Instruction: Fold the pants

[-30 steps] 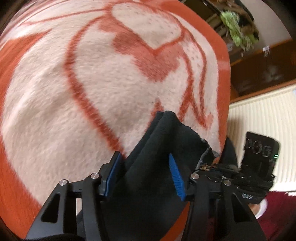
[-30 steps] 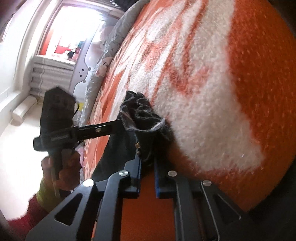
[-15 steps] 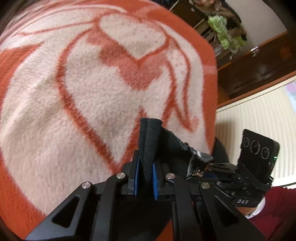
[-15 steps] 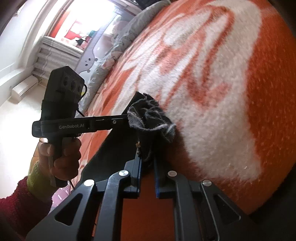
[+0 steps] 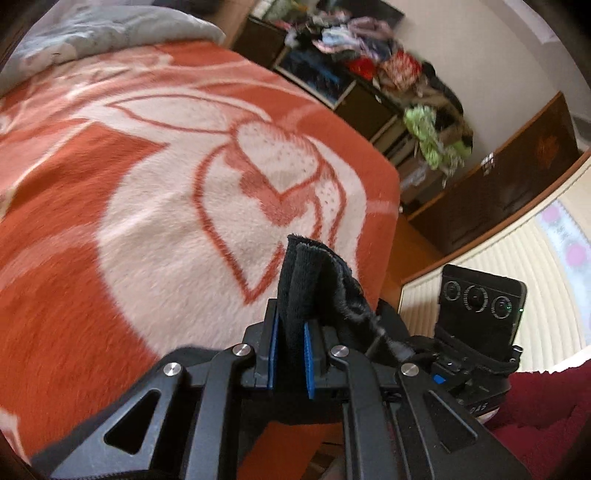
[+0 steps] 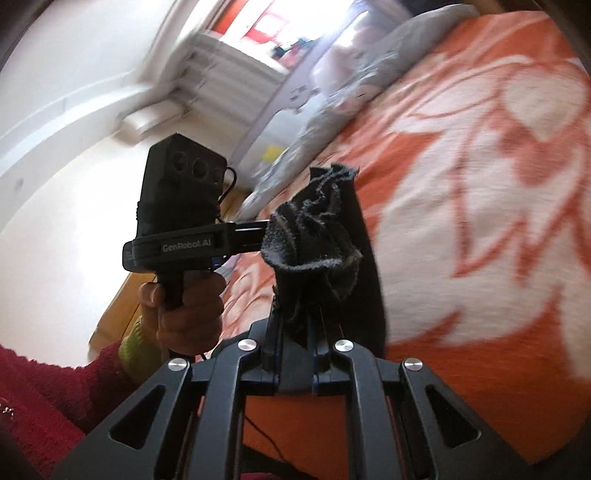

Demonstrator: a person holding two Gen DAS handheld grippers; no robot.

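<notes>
The black pants (image 5: pixel 314 280) are pinched at one edge by both grippers and held up above the orange-and-white blanket (image 5: pixel 147 184). My left gripper (image 5: pixel 290 363) is shut on a folded band of the black cloth. My right gripper (image 6: pixel 297 360) is shut on a bunched, frayed part of the same pants (image 6: pixel 314 236). The two grippers are close side by side. The right gripper's body shows in the left wrist view (image 5: pixel 476 332); the left gripper's body shows in the right wrist view (image 6: pixel 181 221). The rest of the pants hangs below, mostly hidden.
The bed's blanket (image 6: pixel 480 184) fills most of both views. A grey pillow (image 5: pixel 92 29) lies at the head. Dark furniture piled with clothes (image 5: pixel 388 74) stands past the bed's far edge. A white radiator (image 5: pixel 535 277) is on the right.
The left gripper closed on the pants edge. Both grippers then lifted the cloth up and away from the blanket, so more of the room shows.
</notes>
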